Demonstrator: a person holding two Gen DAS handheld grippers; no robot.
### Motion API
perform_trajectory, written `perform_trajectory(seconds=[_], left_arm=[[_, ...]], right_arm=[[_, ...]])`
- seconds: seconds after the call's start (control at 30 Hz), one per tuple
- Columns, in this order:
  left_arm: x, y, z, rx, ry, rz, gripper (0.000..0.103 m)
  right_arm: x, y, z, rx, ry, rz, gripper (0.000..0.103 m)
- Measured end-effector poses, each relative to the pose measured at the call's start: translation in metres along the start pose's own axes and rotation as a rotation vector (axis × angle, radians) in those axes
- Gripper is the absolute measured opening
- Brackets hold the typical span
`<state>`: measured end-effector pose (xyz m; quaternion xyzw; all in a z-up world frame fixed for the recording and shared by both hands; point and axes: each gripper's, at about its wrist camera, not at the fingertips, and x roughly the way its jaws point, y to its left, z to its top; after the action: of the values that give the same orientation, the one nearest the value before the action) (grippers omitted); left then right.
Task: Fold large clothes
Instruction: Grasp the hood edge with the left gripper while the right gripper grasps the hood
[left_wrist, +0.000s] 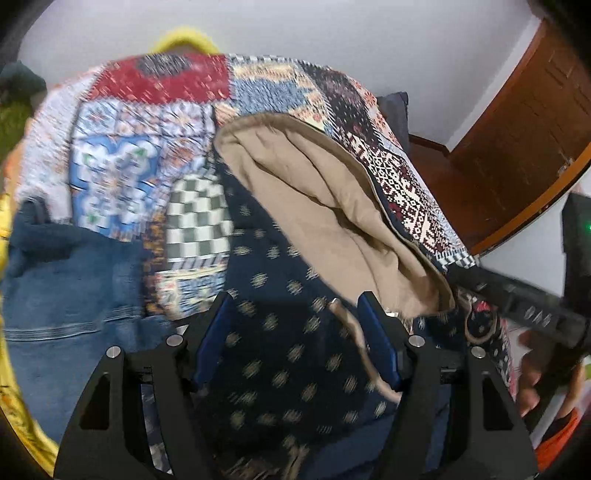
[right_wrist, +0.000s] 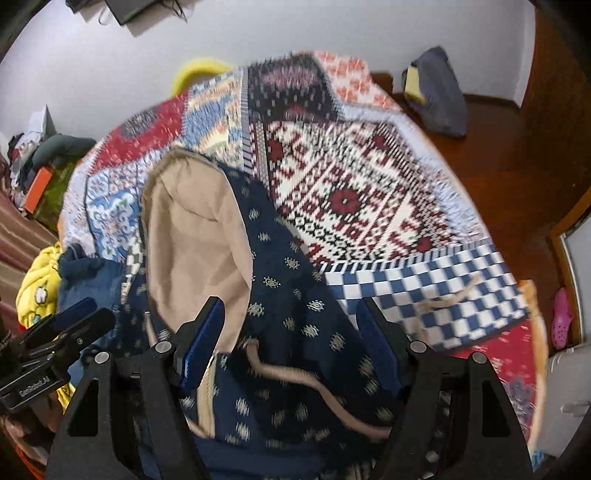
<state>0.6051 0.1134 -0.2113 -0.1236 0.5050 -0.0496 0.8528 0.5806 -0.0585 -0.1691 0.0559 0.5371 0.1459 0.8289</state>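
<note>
Your left claw (left_wrist: 297, 314) stands spread wide, its blue-padded fingers (left_wrist: 212, 332) apart over the navy dotted garment (left_wrist: 280, 332), gripping nothing. Your right claw (right_wrist: 291, 321) is spread the same way above the same cloth, with a tan drawstring (right_wrist: 314, 387) curling between its fingers. The garment lies on a patchwork quilt (right_wrist: 351, 192) and fills the lower centre of both wrist views. Its tan-lined hood (right_wrist: 195, 236) opens toward 11 o'clock in the right wrist view; in the left wrist view the hood lining (left_wrist: 314, 206) sits at 1 o'clock, partly under a patterned fold of fabric. A piece of blue denim (left_wrist: 66, 288) lies on the quilt at 9 o'clock of the left claw, just beside the navy cloth. In the right wrist view the left claw shows at 8 o'clock, near yellow fabric (right_wrist: 37, 291). Beyond the quilt a dark grey pillow (right_wrist: 439, 96) rests on the brown wooden floor (right_wrist: 509, 155) at 1 o'clock, against a white wall (right_wrist: 295, 29). A pink clog (right_wrist: 561, 321) lies at 3 o'clock. Both views are blurred, so finer detail of the weave cannot be told.
</note>
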Motion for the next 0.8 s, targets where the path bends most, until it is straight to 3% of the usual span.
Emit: perform_trajectory(seconds=[0.1,0.27,0.43,0.7,0.8], left_arm=[[0.019,0.004,0.004,-0.059,0.018,-0.042,0.068],[0.041,0.013,0.008,-0.129,0.016,-0.045,0.038],[0.04,0.013,0.005,-0.103,-0.021,-0.042,0.014],[-0.005,0.002,-0.005,-0.003,-0.095,-0.017,0.008],[-0.039,-0.014,-0.011,0.074,-0.135,-0.013,0.008]], right_arm=[[0.017,0.0,0.003,0.015,0.011,0.022,0.066],[0.037,0.003,0.009,0.0,0.021,0.018,0.041],[0.055,0.005,0.011,-0.034,0.047,-0.008,0.013],[0.015,0.012,-0.003,-0.158,-0.052,-0.059,0.008],[-0.017,0.016,-0.008,-0.179,-0.085,-0.017,0.007]])
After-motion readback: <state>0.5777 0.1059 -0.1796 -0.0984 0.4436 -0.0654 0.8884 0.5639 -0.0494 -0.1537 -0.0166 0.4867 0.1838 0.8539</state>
